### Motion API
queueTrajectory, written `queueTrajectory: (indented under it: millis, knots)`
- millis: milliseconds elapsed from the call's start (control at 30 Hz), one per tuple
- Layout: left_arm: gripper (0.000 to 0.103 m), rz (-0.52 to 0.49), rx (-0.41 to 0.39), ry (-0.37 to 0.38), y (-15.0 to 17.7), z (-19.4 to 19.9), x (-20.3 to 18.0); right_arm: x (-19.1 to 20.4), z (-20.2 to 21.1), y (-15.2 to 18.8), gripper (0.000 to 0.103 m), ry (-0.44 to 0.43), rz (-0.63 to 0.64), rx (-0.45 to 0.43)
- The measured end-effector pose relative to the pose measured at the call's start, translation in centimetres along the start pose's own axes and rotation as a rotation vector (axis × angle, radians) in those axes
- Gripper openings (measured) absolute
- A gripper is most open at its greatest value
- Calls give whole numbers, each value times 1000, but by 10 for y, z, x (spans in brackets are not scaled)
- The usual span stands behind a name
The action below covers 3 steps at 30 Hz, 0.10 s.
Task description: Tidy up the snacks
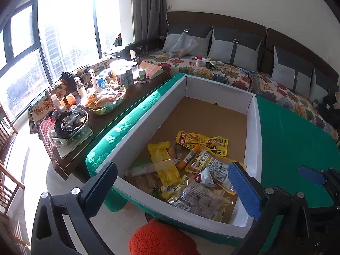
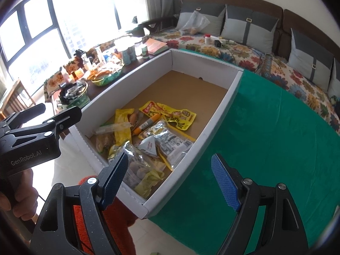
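Observation:
A white cardboard box point(image 1: 146, 114) with a brown floor sits on a green-covered table point(image 1: 293, 131). Several snack packets lie in its near end: a yellow printed pouch point(image 1: 201, 142), an orange sausage stick point(image 1: 191, 155), clear and yellow wrappers point(image 1: 197, 199). My left gripper point(image 1: 172, 189) is open and empty, hovering over the box's near edge. My right gripper point(image 2: 172, 178) is open and empty above the box's near right corner. The box point(image 2: 221, 106) and snacks point(image 2: 167, 114) also show in the right wrist view, with the left gripper point(image 2: 51, 114) at the left.
A dark side table point(image 1: 131, 97) left of the box holds bottles, jars, a book and snack bowls point(image 1: 106, 102). A floral sofa point(image 1: 223, 72) with grey cushions runs behind. An orange knitted sleeve point(image 1: 161, 238) is below the box. Bare green cloth point(image 2: 276, 138) lies right of the box.

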<state>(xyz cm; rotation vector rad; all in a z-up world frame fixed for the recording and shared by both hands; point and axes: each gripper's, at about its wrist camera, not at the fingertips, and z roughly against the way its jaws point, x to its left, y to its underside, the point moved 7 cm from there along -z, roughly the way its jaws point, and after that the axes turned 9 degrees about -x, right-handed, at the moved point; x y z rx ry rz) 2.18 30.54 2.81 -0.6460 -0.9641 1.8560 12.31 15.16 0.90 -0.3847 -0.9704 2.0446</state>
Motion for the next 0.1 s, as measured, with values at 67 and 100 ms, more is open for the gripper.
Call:
queueTrajectory:
  millis: [67, 100]
  knots:
    - [103, -2, -3, -4, 0, 1, -1, 1, 0, 0, 84, 0, 5, 0]
    - [103, -8, -4, -11, 0, 1, -1, 1, 0, 0, 84, 1, 8, -2]
